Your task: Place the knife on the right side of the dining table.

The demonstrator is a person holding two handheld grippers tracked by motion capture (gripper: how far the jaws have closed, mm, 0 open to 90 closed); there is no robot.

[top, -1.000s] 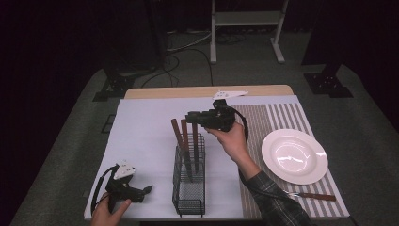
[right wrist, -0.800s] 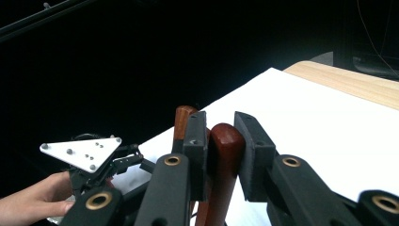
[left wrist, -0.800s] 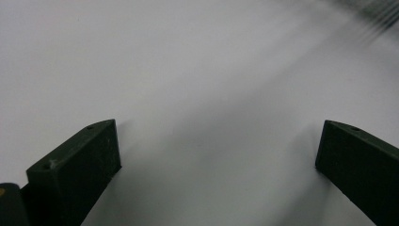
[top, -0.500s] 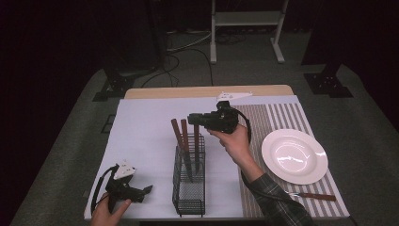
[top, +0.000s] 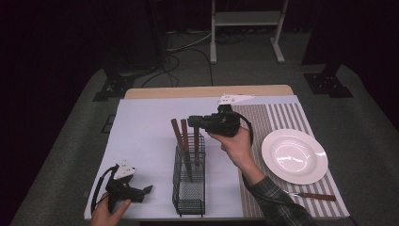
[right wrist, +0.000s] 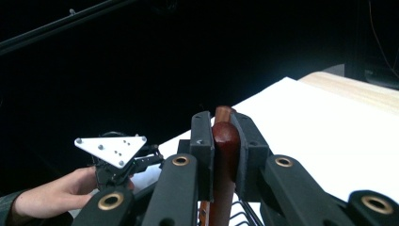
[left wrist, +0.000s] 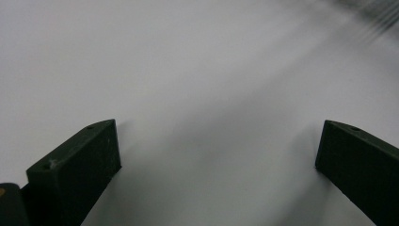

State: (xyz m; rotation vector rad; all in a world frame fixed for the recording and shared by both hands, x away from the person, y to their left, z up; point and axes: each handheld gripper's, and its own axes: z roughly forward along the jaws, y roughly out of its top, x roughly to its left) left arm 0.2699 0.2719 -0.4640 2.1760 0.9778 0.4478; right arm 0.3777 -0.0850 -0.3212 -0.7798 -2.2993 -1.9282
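The right gripper (right wrist: 221,141) is clamped on the top of a wooden handle (right wrist: 225,155) standing in the wire basket (top: 189,181), its jaws just closed. A straight upward pull is called for, so the neighbouring handles (top: 180,137) are not snagged. The left gripper (top: 143,190) is rested spread on the white mat (top: 141,141).

High view looks down; both gripper views sit close over the same white table cover (top: 146,132).

A brown wooden-handled utensil (right wrist: 225,141) stands upright in the black wire caddy (top: 189,188).
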